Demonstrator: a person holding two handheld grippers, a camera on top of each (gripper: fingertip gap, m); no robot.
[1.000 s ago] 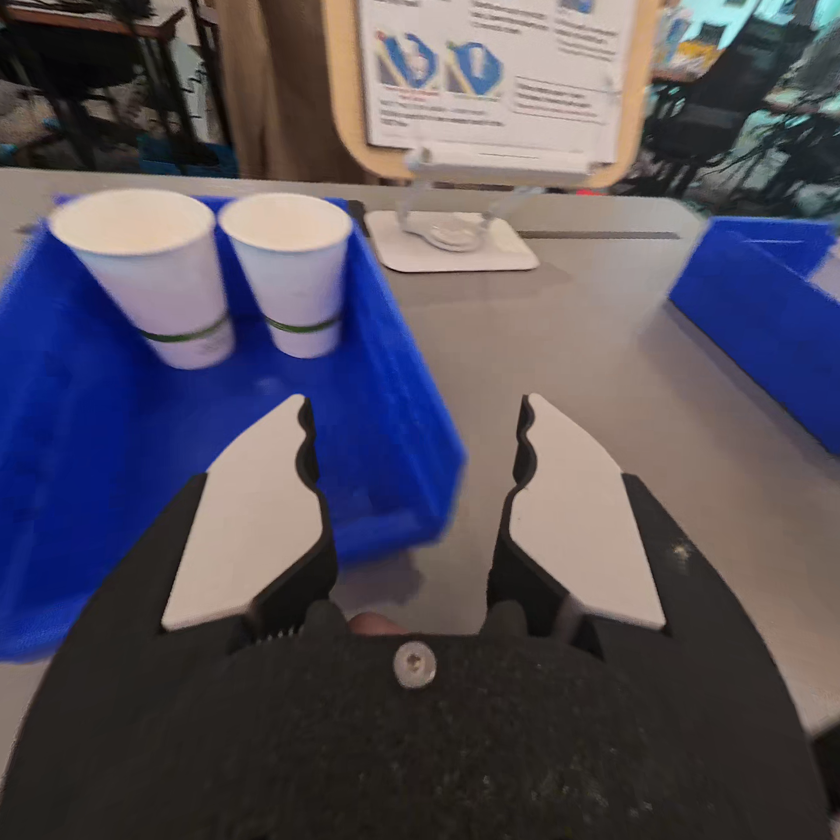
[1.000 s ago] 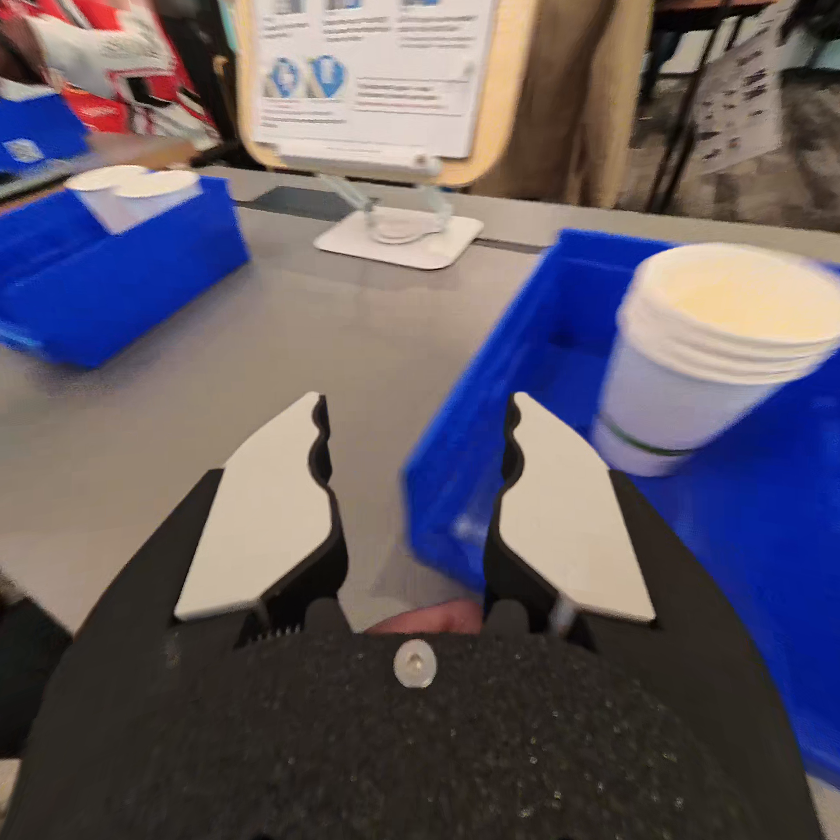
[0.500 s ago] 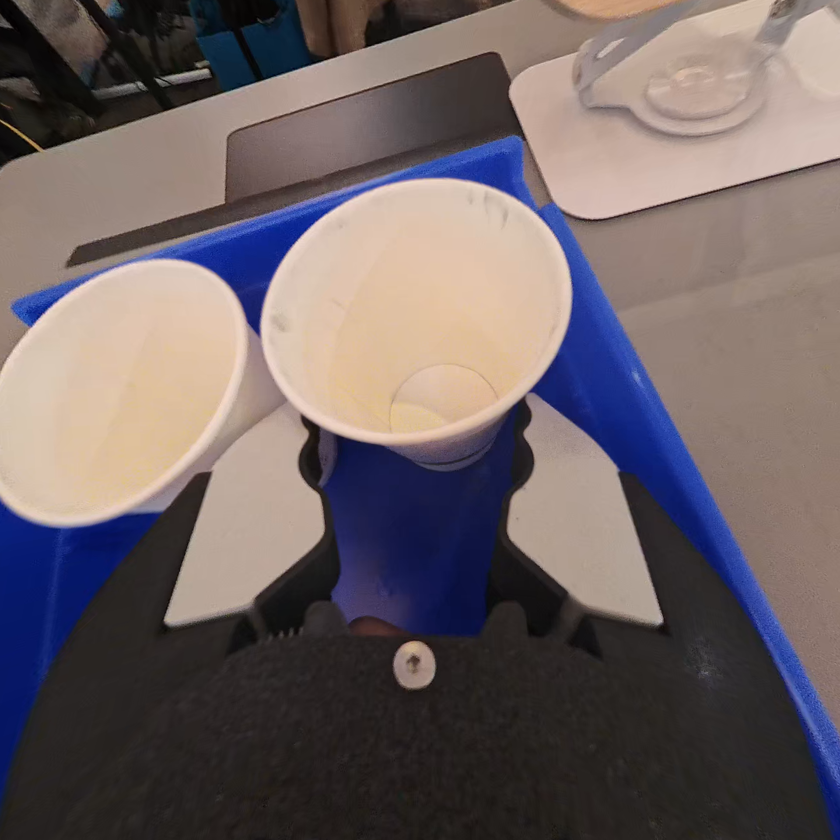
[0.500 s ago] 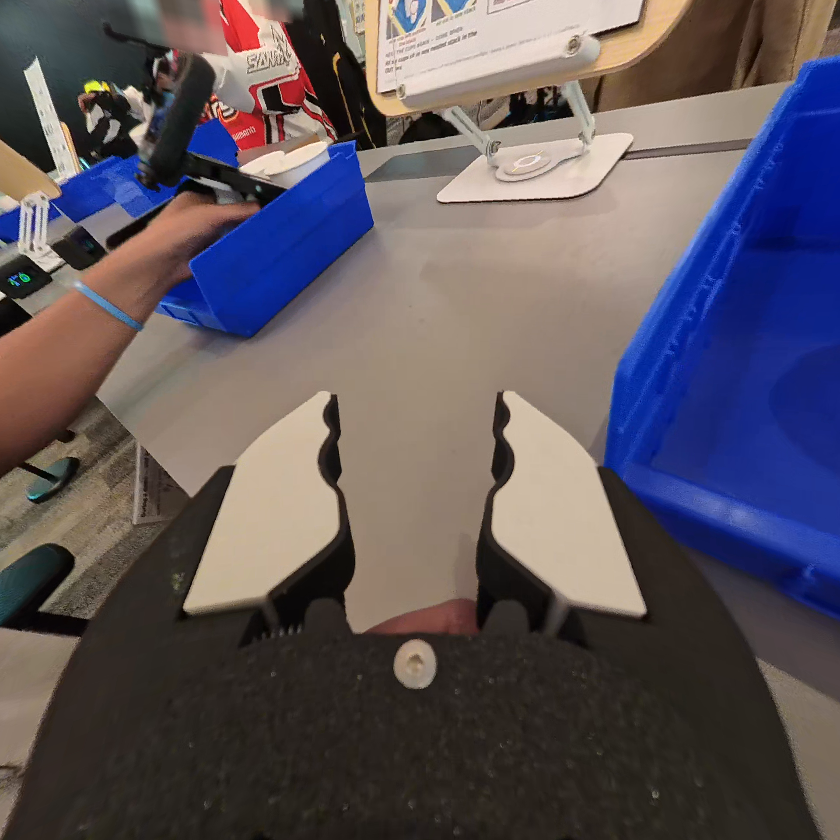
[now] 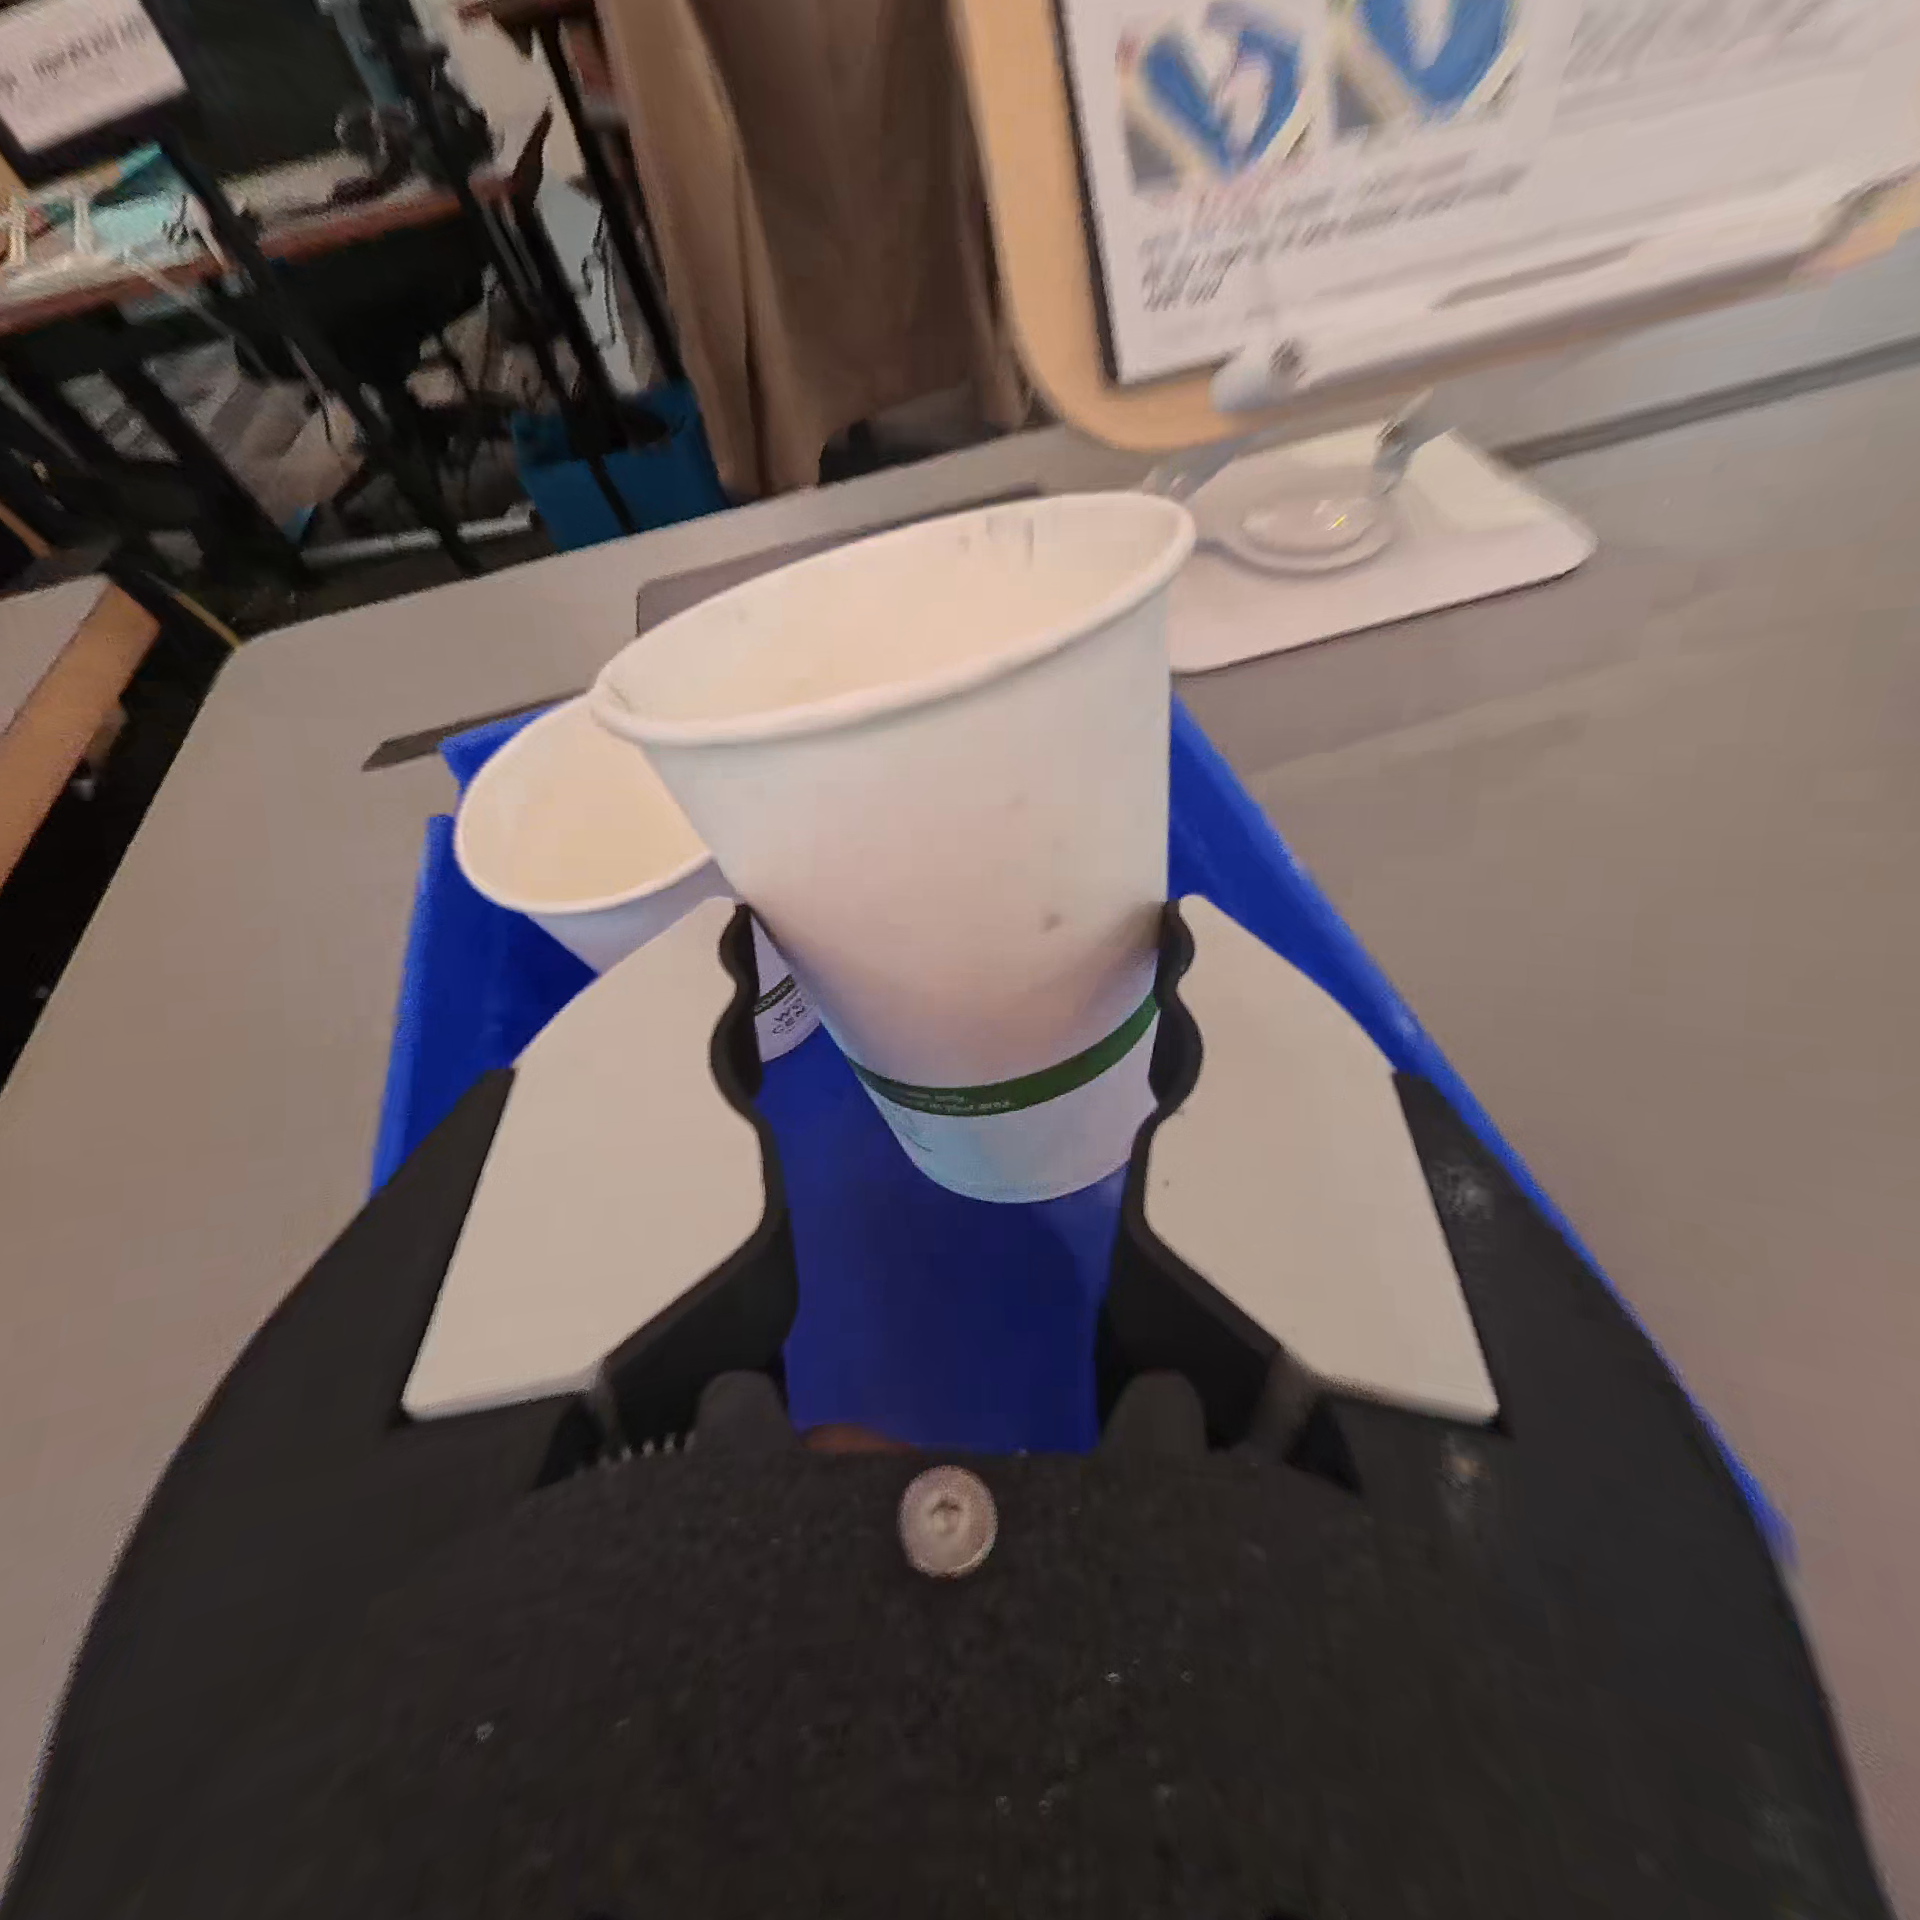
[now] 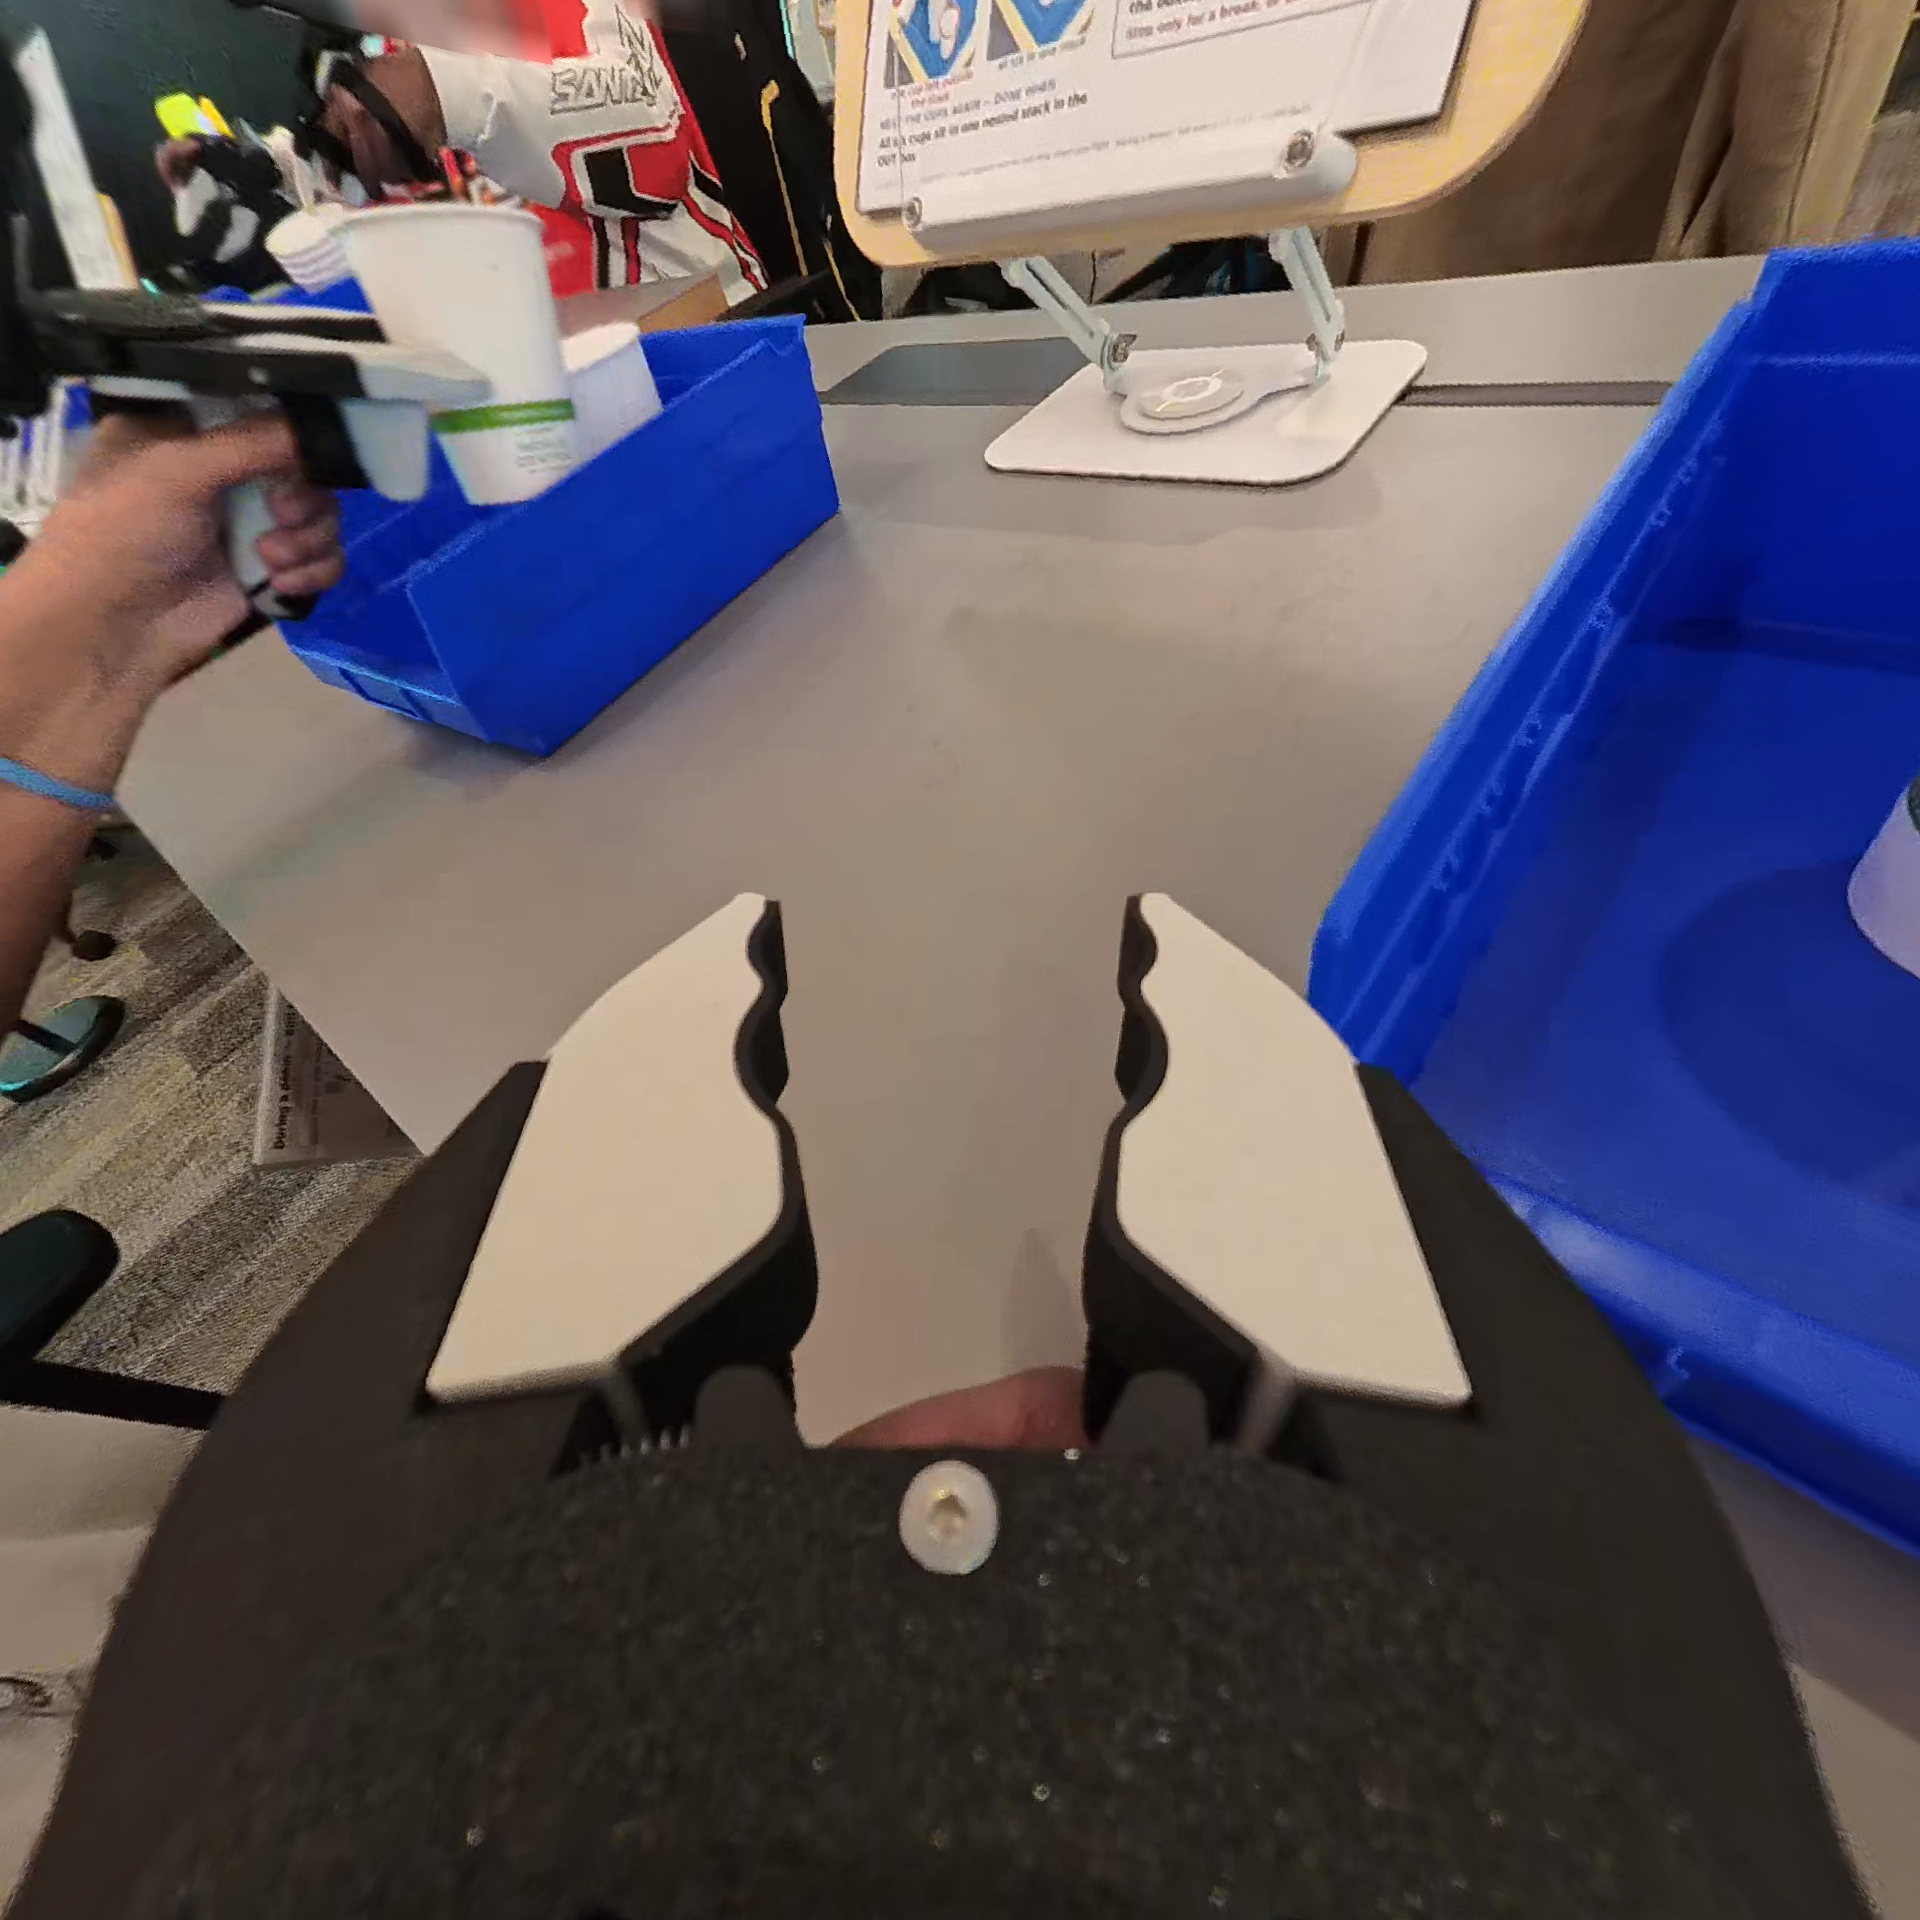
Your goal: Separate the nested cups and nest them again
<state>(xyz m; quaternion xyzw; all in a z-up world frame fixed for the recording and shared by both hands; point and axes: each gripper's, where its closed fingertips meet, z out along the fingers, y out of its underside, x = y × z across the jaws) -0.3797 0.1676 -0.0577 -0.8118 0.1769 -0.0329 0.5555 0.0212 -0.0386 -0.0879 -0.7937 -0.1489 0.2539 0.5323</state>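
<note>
Left tongs [image 5: 954, 1023] clamp a tilted white cup [image 5: 935, 831] above the blue bin [image 5: 1278, 862]; right tongs [image 6: 951, 997] gape empty.

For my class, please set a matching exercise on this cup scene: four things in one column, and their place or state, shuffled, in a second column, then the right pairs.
Things
1. left claw
2. right claw
3. second paper cup
4. sign stand

Place or state
A. open, holding nothing, over the grey table
B. on the table between the two blue bins
C. shut on a lifted paper cup
D. standing in the left blue bin

Pairs: 1-C, 2-A, 3-D, 4-B
</note>
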